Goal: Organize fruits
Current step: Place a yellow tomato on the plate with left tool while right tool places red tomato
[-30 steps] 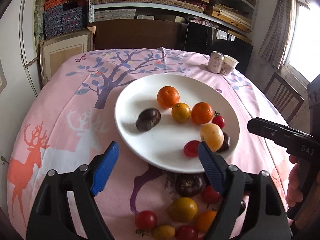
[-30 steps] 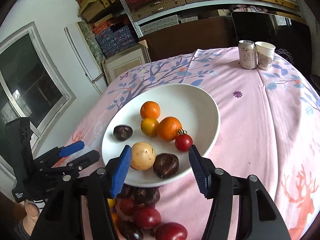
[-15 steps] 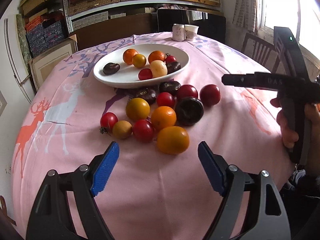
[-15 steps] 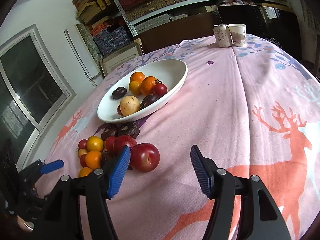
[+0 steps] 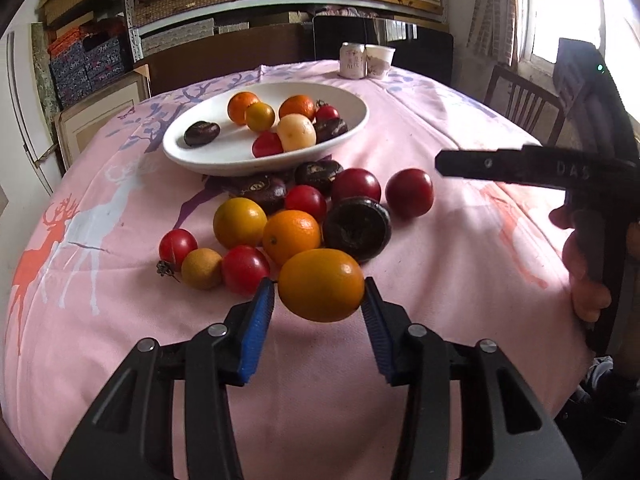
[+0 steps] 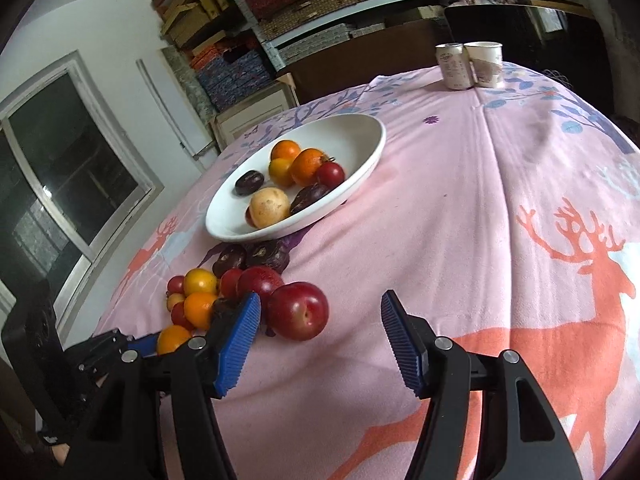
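A white plate (image 5: 224, 160) holds several fruits: oranges, yellow and red tomatoes, dark plums. In front of it, loose fruits lie in a cluster on the pink cloth. My left gripper (image 5: 320, 294) is closing its jaws on the nearest one, an orange-yellow fruit (image 5: 322, 284), and both blue pads touch its sides. My right gripper (image 6: 320, 300) stands open low over the cloth. A red plum (image 6: 298, 312) lies just ahead of it, close to its left finger (image 6: 240, 328) and untouched. The plate (image 6: 360, 152) lies further back in that view.
A can (image 5: 352, 60) and a paper cup (image 5: 379, 62) stand at the table's far edge. A wooden chair (image 5: 524, 108) is at the right. Shelves of boxes fill the back wall. The right-hand tool (image 5: 560, 168), with a hand on it, juts in from the right.
Both grippers pulled back from the plate and sank toward the loose fruits. The left jaws have narrowed onto the orange-yellow fruit. The right jaws stayed apart.
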